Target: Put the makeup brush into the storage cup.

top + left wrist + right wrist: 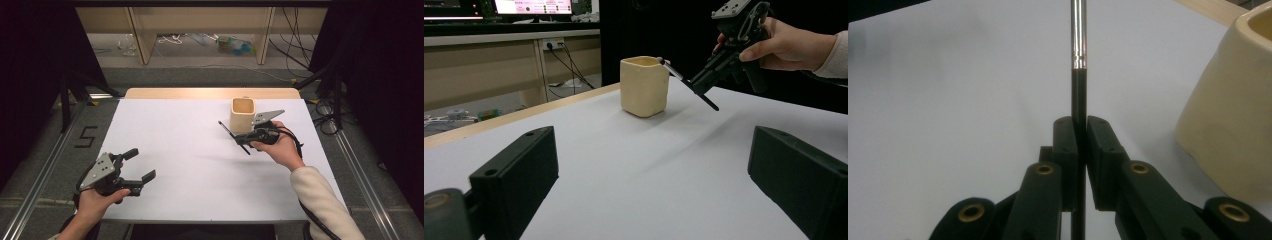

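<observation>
- The right gripper [246, 137], right of the middle in the high view, is squeezed tight on a thin pen [1078, 65].
- The pen sticks out both sides of its jaws, slanting to the upper left.
- A cup [243, 114] stands just behind it, very close to the pen.
- The left gripper [141, 163], at the lower left, is wide open and holds nothing.
- All is on a white table [190, 150].
</observation>
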The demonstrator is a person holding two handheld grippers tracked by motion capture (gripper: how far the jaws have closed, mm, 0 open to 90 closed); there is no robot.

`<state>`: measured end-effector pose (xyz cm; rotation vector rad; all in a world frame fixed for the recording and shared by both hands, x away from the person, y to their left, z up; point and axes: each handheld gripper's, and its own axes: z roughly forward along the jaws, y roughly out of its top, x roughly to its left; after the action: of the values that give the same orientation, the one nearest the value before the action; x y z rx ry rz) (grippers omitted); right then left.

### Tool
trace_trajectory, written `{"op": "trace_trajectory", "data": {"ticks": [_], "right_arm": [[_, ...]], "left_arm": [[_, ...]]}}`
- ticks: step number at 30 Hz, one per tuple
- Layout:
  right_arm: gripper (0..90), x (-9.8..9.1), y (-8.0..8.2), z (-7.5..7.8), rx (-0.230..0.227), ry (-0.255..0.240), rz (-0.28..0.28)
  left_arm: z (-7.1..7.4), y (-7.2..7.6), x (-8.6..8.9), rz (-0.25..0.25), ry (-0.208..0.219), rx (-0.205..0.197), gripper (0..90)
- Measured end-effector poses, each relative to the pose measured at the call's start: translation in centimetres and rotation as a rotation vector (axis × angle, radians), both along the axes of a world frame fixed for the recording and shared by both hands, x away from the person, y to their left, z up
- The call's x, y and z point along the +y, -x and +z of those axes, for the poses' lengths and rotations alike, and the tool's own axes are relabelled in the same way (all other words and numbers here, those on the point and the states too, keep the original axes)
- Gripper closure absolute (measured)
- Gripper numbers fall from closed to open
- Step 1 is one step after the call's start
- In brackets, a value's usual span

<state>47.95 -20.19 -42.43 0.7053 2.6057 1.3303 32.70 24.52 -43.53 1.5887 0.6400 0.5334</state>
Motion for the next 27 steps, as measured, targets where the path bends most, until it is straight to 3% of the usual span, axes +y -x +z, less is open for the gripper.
{"op": "trace_trajectory", "data": {"ticks": [27], "right_arm": [[84.2, -0.85, 0.03, 0.83, -0.080, -0.127, -0.072]], "left_arm": [[-0.02, -0.04, 0.02, 0.000, -0.003, 0.001, 5.6]]}}
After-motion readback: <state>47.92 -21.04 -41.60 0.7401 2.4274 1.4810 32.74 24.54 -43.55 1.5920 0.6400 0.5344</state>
